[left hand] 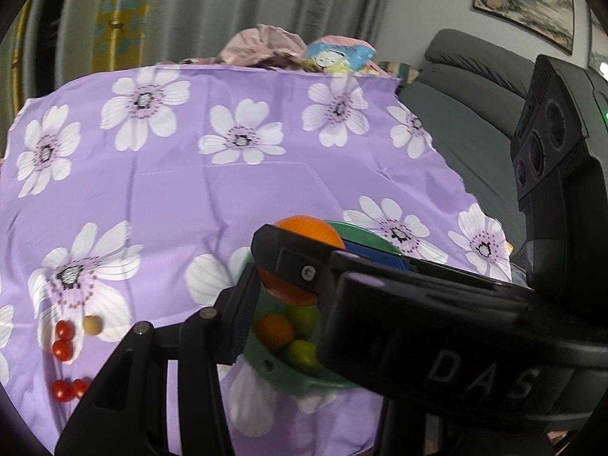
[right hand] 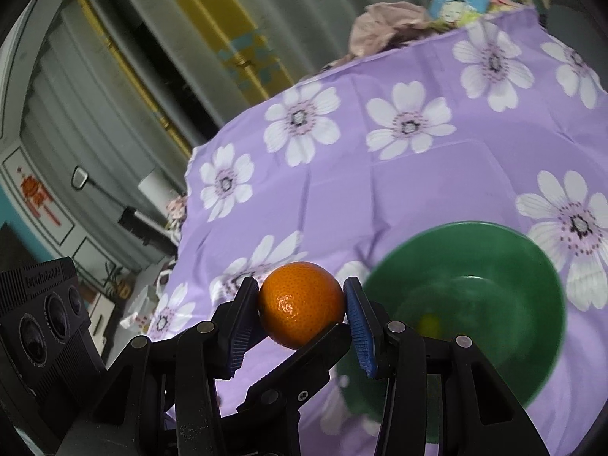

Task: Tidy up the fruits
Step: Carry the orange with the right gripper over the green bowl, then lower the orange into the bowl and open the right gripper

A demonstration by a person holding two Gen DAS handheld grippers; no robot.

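The right gripper (right hand: pixel 300 283) has its jaws clamped on an orange (right hand: pixel 302 304). One blue pad presses each side of the fruit, which sits at the very tips of the jaws with most of its top and front showing. Another black finger slants in just under the orange from below. In the right wrist view the orange hangs above the purple flowered cloth (right hand: pixel 380 197) covering the tabletop, just left of a green bowl (right hand: pixel 532 250) whose inside is blurred.

In the left wrist view the right gripper comes in from the right and crosses the frame. One of its black fingers covers the middle of the orange, so the fruit shows above and below that finger, over the near part of the green bowl. The bowl holds a smaller orange fruit (left hand: pixel 273 330) and two green fruits (left hand: pixel 304 353).

Of the left gripper (left hand: pixel 304 296), only the left finger with its blue pad (left hand: pixel 239 315) is visible, just beside the bowl's rim. The other finger is hidden behind the right gripper's body, so I cannot tell whether these jaws grip anything.

Four cherry tomatoes (left hand: pixel 62 342) and a small tan round fruit (left hand: pixel 93 325) lie on the cloth, well apart from the bowl. A grey sofa (left hand: pixel 475 114) stands beyond the tabletop.
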